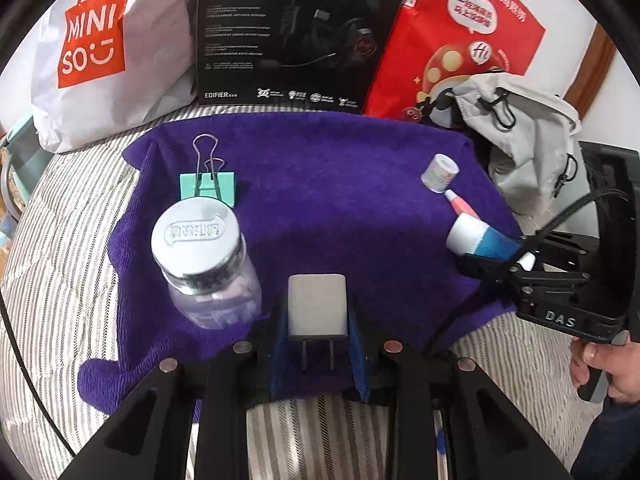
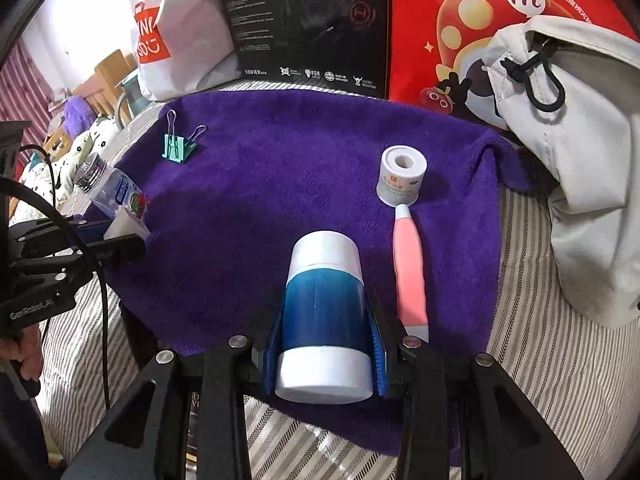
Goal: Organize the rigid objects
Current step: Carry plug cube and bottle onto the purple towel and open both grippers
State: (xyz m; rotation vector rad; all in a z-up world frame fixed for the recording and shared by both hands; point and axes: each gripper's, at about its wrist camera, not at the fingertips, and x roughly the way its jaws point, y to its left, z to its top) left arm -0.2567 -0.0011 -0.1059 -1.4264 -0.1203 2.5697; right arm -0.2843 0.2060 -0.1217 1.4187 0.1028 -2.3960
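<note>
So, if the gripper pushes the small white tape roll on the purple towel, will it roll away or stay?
The white tape roll stands on its flat end, hole up, so it would probably slide or tip rather than roll. The purple towel looks plush, likely adding drag. It seems light, and the pink pen beside it may get nudged.

1. A white MINISO shopping bag stood at the back left.
2. A black EDIFIER headset box stood upright just beside it.
3. A red bag printed with a mushroom leaned against the box's right side.
4. A grey drawstring pouch slumped in front of the red bag.
5. A striped bedsheet covered the surface.
6. In the right wrist view, wooden furniture and patterned bedding showed far left.
</note>
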